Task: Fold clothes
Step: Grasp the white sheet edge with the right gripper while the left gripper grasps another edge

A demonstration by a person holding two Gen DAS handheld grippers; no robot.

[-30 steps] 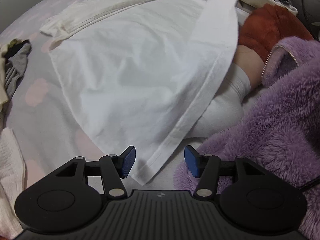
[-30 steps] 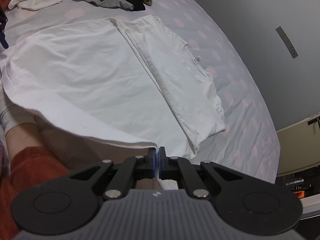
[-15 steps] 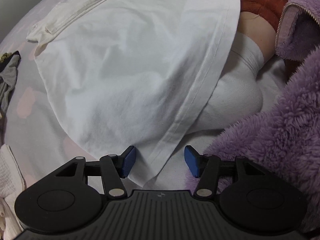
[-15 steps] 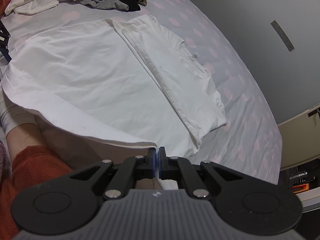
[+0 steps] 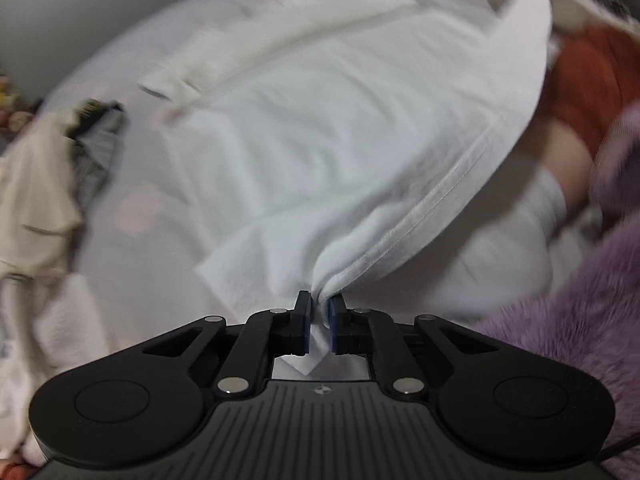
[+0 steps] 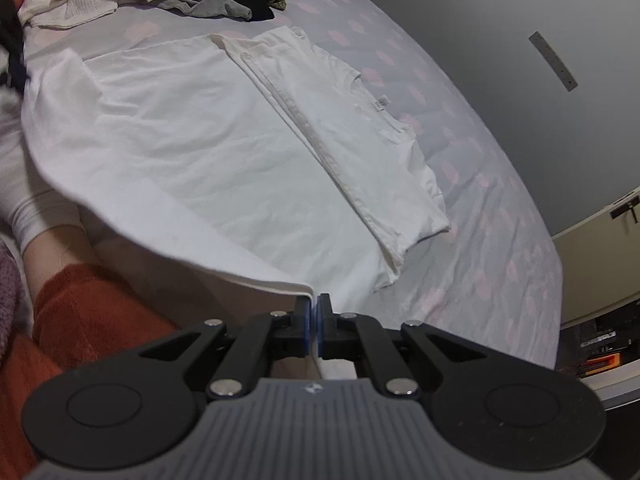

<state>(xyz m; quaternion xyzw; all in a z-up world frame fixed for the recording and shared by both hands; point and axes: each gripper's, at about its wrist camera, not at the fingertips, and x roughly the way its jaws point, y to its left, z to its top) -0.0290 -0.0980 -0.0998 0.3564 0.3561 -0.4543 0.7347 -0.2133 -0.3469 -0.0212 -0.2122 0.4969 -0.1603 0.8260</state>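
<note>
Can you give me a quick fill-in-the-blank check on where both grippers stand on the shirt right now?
1. The left gripper has just closed its fingers on the hem of the ____ T-shirt.
2. The right gripper is ____ on another corner of that hem.
3. One side of the T-shirt is already ____ over.
4. The bedsheet has ____ spots.

Missing words: white; shut; folded; pink
</note>
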